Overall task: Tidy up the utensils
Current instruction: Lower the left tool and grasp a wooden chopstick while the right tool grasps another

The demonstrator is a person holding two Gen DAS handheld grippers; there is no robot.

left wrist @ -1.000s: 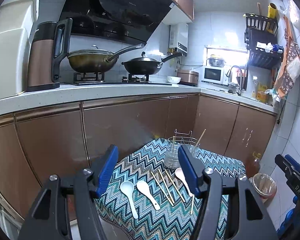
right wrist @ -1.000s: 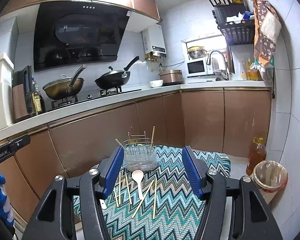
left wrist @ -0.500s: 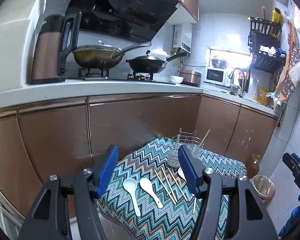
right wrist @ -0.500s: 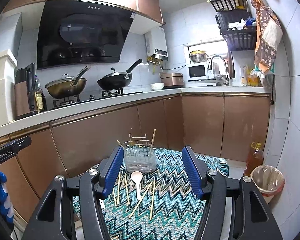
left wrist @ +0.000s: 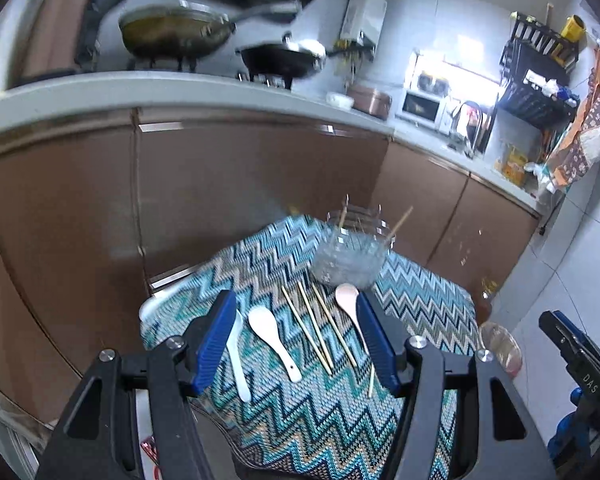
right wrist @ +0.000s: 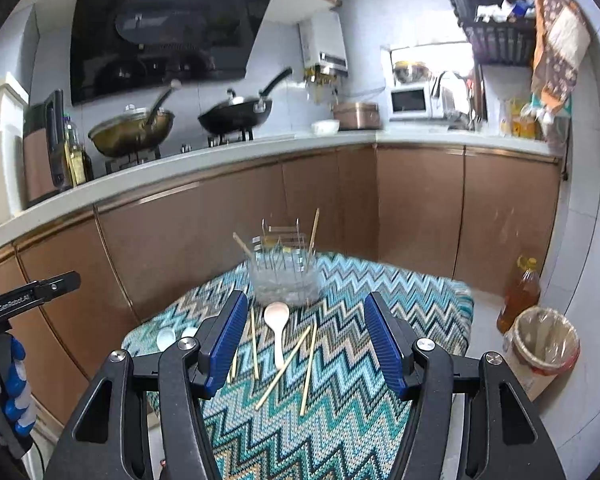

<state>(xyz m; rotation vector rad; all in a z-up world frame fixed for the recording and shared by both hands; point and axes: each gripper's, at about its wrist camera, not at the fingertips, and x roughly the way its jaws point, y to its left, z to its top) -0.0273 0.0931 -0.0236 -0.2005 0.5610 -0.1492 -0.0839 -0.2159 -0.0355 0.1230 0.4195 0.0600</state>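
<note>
Left tool [left wrist: 296, 340]: fingers spread wide, nothing between them, hovering above the patterned cloth [left wrist: 300, 420] on the bench.
Right tool [right wrist: 304, 340]: likewise spread and empty, pointed at the holder.
Spoons: two white spoons [left wrist: 274, 340] lie just ahead of the left tool, one partly behind its left finger; a pinkish spoon [right wrist: 277, 330] lies between the right tool's fingers, bowl toward the holder.
Chopsticks: several loose chopsticks [right wrist: 286, 362] lie scattered on the cloth ahead of both tools, some crossing.
Handling, spoons: likely light, stiff and smooth, possibly breakable if ceramic; the narrow handle looks the best place to pinch, not the rounded bowl.
Handling, chopsticks: thin, light, prone to roll; pinch near the middle, one at a time.
Holder [right wrist: 284, 276]: clear tub with a wire rack, beyond the spoons at the far edge; a few chopsticks already stand tilted in it.
Bin [right wrist: 542, 350]: on the floor to the right, lined; contents unclear.
</note>
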